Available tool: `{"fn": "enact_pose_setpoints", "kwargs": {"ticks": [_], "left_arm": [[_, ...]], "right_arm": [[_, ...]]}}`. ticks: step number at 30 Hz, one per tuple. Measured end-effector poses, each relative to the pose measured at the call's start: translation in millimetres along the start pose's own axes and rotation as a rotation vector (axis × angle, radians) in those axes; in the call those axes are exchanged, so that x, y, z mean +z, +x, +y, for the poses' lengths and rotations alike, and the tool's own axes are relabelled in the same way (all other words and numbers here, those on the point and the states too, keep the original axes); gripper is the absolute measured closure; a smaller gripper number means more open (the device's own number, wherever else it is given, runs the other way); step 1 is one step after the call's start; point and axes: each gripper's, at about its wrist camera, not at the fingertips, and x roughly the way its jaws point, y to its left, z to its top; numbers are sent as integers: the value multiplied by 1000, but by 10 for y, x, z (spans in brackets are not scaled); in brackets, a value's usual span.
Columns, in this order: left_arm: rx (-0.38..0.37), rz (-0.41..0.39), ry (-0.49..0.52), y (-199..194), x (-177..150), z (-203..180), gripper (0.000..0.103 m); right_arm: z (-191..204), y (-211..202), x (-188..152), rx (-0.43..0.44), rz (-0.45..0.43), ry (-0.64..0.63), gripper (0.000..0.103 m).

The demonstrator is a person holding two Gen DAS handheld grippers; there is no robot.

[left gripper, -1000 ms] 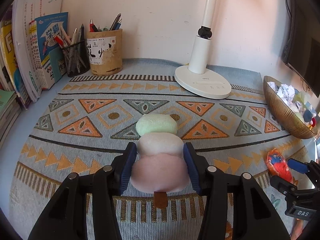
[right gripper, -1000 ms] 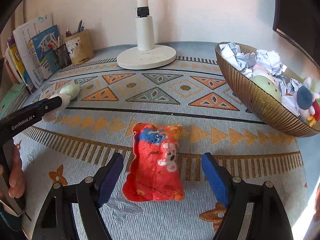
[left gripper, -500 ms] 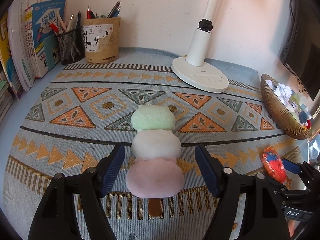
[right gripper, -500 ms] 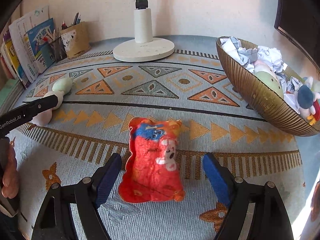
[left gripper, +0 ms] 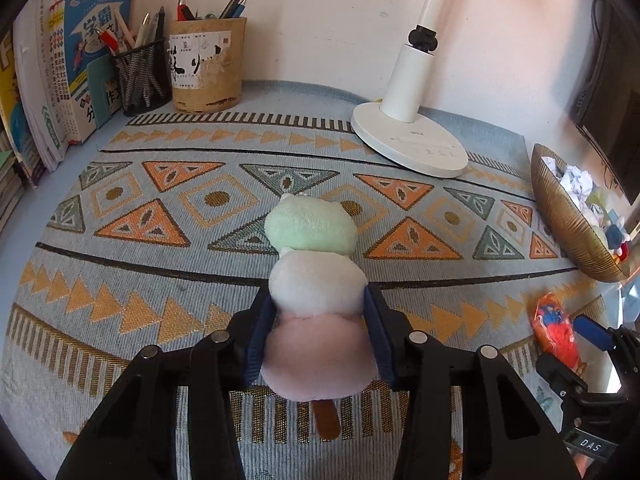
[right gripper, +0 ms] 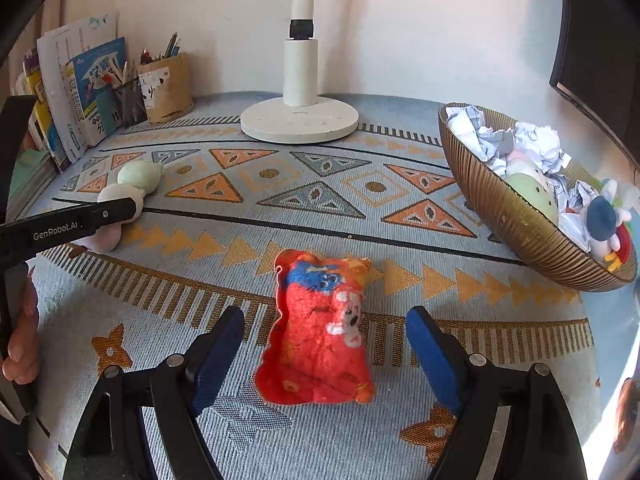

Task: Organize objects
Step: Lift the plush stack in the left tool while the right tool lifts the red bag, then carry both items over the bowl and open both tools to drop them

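Observation:
A plush skewer toy [left gripper: 316, 292] with green, white and pink balls and a brown stick lies on the patterned mat [left gripper: 160, 280]. My left gripper [left gripper: 318, 312] is closing, and its blue pads press the toy where white meets pink. In the right wrist view the same toy [right gripper: 140, 176] lies at the left under the left gripper's finger [right gripper: 80, 220]. A red plush pouch [right gripper: 320, 328] lies flat between the wide-apart fingers of my right gripper [right gripper: 326, 344], which is open and does not touch it. The pouch [left gripper: 554, 332] also shows at the right of the left view.
A ribbed golden basket [right gripper: 500, 200] at the right holds crumpled paper and small plush toys. A white lamp base [left gripper: 408, 144] stands at the back. Pen cups [left gripper: 206, 64] and upright books [left gripper: 60, 80] fill the back left corner. A dark screen edge is at the far right.
The left jaws gripped the toy, stood wide open half a second ago, and have closed on it again, slightly farther up. The right gripper and the red pouch have hardly moved.

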Motion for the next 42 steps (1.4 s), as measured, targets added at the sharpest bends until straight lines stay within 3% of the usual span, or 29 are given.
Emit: {"fn": "enact_pose_setpoints", "kwargs": {"ticks": [1,3,14,19,23,26,28,31,36,39,42], "left_arm": [[25,-12,16,-13,-9,-35,61],[22,-33,39,-49,-14,-80,62],[35,-46,36,-56,-15,-87,62],[37,-52,32,-68,-23,-90,62],[19,-72,56,-141,-28,-141,62],[-54,-94,43,-305,69,-260,62],[-122,-136,45,-483,218,-447,62],[-196,-216,125,-735,491,-919,62],[-343,-275,237,-855,905,-1809,62],[-377,-310,277,-761,1037,-2281,62],[-406,-274,290,-528,1119,-2654,62]], "right_arm": [[17,25,8,-11,12,-7,22],[29,101,16,-12,51,-11,37],[40,35,-8,35,13,-21,66],[184,-112,-85,96,-18,-76,68],[84,-320,-197,237,-28,-6,69],[-152,-495,-189,266,-59,72,69],[-363,-670,-90,235,-111,108,69],[-814,-1005,147,169,-236,175,69],[-1614,-1394,534,-68,-408,341,68],[-2034,-1382,683,-126,-431,445,68],[-2330,-1240,792,-160,-405,504,68]]}}
